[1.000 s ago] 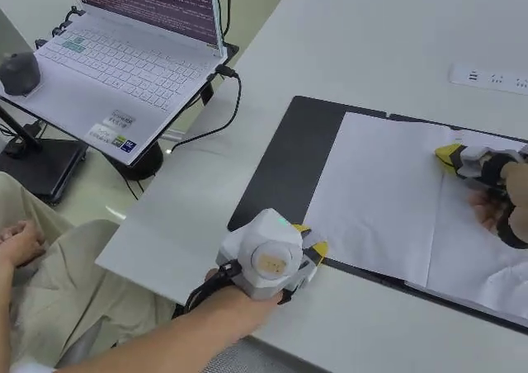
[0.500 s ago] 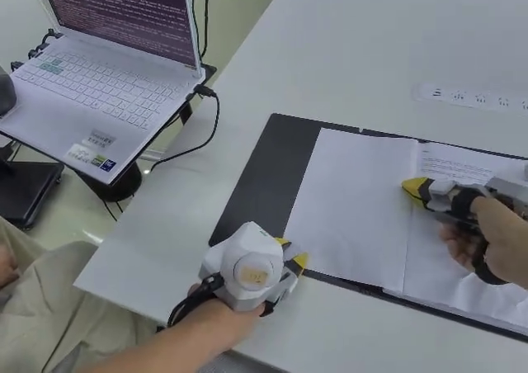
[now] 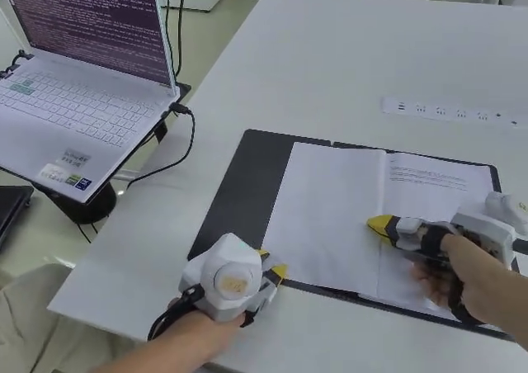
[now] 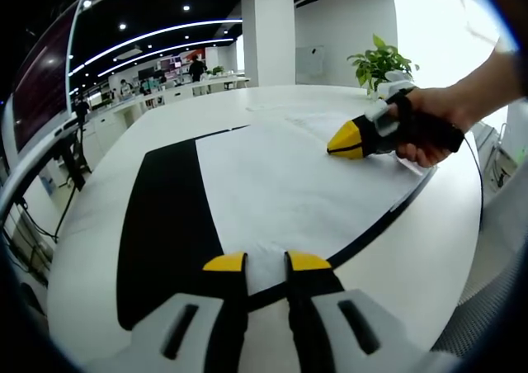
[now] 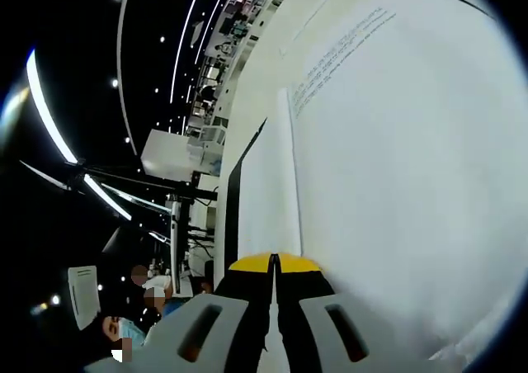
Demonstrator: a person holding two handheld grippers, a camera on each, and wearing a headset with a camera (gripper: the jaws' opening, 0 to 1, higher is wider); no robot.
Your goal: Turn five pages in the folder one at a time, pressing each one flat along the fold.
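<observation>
Open folder (image 3: 239, 191) on the white table (image 3: 330, 59), a gripper at each side.
Head view: the folder lies at lower centre, the left gripper (image 3: 275, 271) at its lower-left edge, and the right gripper (image 3: 379, 223), at right, on the page (image 3: 330, 208) beside the fold. Left gripper view: jaws a narrow gap apart at the page's near edge. Right gripper view: jaws closed together, tips on the page.
</observation>
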